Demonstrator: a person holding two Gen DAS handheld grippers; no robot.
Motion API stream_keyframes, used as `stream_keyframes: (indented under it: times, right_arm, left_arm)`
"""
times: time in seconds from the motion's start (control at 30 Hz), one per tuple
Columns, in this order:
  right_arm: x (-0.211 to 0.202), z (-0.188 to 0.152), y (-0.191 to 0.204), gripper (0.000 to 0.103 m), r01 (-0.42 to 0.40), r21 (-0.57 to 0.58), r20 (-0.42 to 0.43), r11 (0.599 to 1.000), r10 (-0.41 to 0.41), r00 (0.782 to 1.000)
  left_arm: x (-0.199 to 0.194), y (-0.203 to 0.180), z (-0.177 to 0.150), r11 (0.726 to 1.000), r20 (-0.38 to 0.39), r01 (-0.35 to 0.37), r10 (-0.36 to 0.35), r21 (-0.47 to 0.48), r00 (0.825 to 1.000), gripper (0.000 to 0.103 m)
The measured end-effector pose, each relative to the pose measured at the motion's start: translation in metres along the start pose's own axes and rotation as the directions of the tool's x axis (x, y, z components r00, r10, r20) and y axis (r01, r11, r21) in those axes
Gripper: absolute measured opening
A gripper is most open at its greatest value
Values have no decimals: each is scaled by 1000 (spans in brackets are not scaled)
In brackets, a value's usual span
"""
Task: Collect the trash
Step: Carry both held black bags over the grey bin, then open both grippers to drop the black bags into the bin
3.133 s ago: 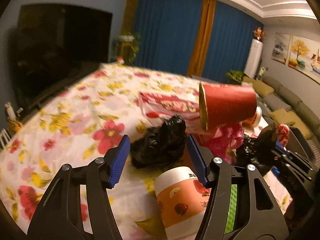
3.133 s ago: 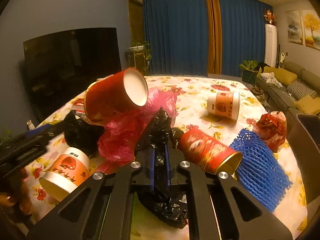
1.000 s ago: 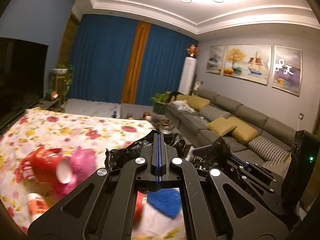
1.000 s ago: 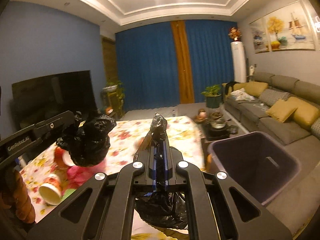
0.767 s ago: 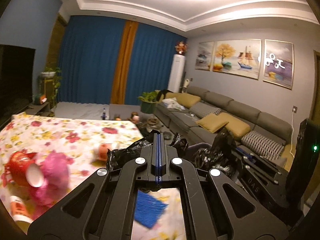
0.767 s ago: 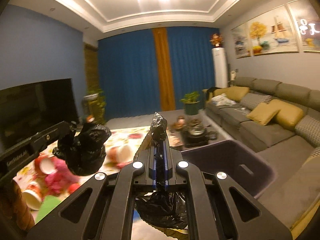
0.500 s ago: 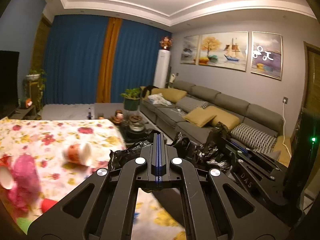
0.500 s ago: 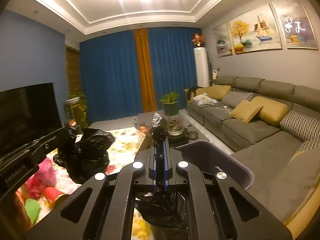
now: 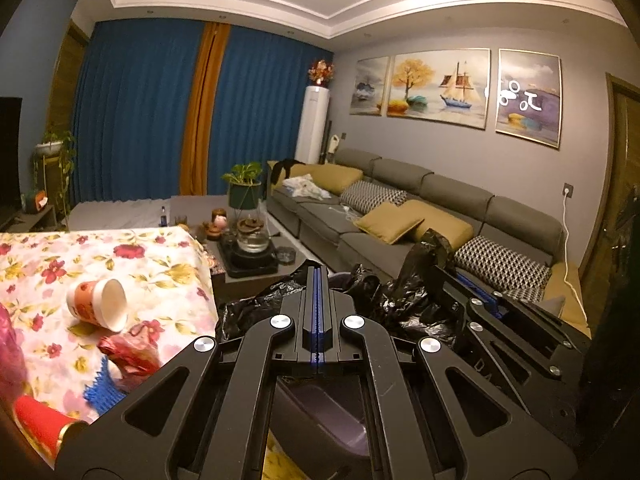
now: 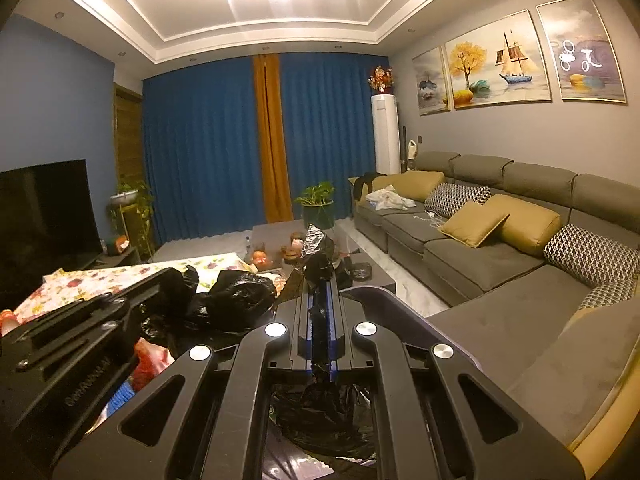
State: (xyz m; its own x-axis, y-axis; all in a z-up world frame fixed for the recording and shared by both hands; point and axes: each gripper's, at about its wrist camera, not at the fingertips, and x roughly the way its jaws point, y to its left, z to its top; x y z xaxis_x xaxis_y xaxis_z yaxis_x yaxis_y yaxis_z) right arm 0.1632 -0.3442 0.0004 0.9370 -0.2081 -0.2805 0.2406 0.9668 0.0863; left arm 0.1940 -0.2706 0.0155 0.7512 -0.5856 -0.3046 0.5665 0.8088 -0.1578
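Crumpled black plastic bags fill both pairs of closed jaws. Seen from the left wrist, the left gripper (image 9: 317,312) is clenched, its blue-lined pads pressed together, with one crinkled black plastic bag (image 9: 256,308) bunched around and beyond the tips. Just right of it in that view, the right gripper (image 9: 460,276) also grasps a second glossy black plastic bag (image 9: 416,280), whose upper end sticks up above the fingers. From the right wrist, that second bag (image 10: 320,400) shows pinched between the nearly closed blue pads, one tuft poking out past the tips and a larger wad hanging beneath the jaws; the left gripper's body (image 10: 80,336) crosses the lower left, with the first bag (image 10: 240,296) swelling at its end. Below both tools sits a dark purple plastic bin (image 9: 320,416), its rim (image 10: 384,300) curving just beyond the right gripper's tips, so both bags hang over or close above its opening. To the left stands a table under a floral cloth (image 9: 160,256), where a tipped white-and-orange paper cup (image 9: 100,304), a red crumpled wrapper (image 9: 128,354), a blue foam net sleeve (image 9: 102,390) and a red cylindrical can (image 9: 44,424) lie. Beyond are a grey sectional sofa (image 10: 500,248) with mustard cushions and blue curtains (image 10: 208,144).
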Motion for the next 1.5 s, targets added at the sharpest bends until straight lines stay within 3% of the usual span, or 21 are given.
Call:
stream_keyframes:
  times: [0.93, 1.13, 1.27, 1.33, 1.47, 1.5]
  right_arm:
    - [39, -6, -34, 7, 23, 66, -79, 998, -18, 997]
    - [41, -5, -38, 25, 31, 79, -77, 996, -25, 997]
    - [39, -7, -40, 43, 44, 92, -72, 995, -37, 997]
    - [38, -8, -42, 46, 50, 95, -69, 994, -43, 997]
    - [36, -10, -44, 52, 59, 98, -68, 993, -53, 996]
    - [35, -10, -44, 53, 64, 100, -67, 993, -57, 996]
  left_arm:
    - [59, -13, -20, 1000, -94, -1, 1, -2, 996, 0]
    - [63, -10, -22, 1000, -111, 3, -4, -12, 994, 0]
    - [67, -11, -24, 1000, -128, -1, 0, -10, 992, 1]
    - [68, -11, -25, 1000, -137, -3, 1, -9, 991, 9]
    - [66, -9, -27, 1000, -135, -16, 15, -8, 991, 42]
    - [64, -8, -27, 999, -128, -31, 29, -8, 991, 45]
